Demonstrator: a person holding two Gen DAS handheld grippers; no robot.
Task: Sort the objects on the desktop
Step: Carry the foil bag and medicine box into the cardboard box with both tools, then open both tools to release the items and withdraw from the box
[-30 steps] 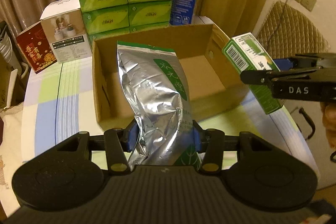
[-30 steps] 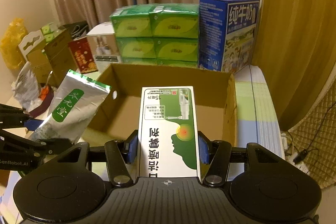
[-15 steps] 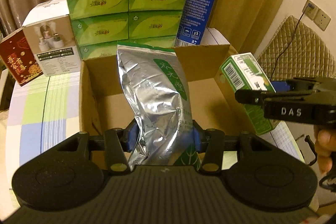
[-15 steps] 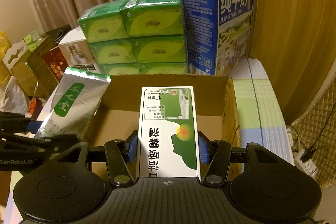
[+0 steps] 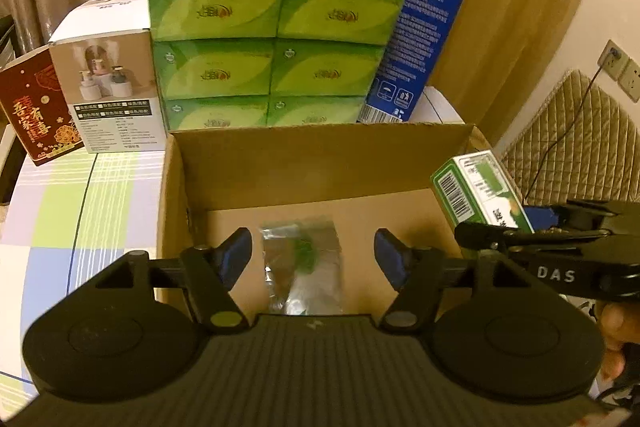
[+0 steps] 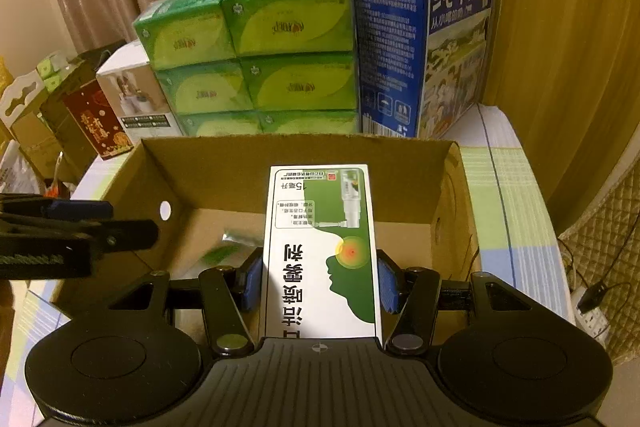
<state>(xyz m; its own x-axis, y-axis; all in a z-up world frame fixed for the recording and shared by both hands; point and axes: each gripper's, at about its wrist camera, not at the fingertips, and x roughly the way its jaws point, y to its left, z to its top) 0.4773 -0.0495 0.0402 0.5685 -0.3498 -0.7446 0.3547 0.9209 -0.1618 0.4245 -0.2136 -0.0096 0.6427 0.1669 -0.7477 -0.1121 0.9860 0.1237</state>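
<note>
Left gripper (image 5: 313,259) spread wide, holding nothing, poised over the cardboard box (image 5: 320,163). Silver foil pouch (image 5: 302,273) lies on the box floor below it, blurred. We judge the drop-in step under way. Right gripper (image 6: 320,285) at 3 o'clock, clamped on the green-and-white spray carton (image 6: 322,251), above the box. Next, we reckon: lower, release beside the pouch. Green tissue packs (image 5: 272,39) stacked at 12 o'clock beyond.
</note>
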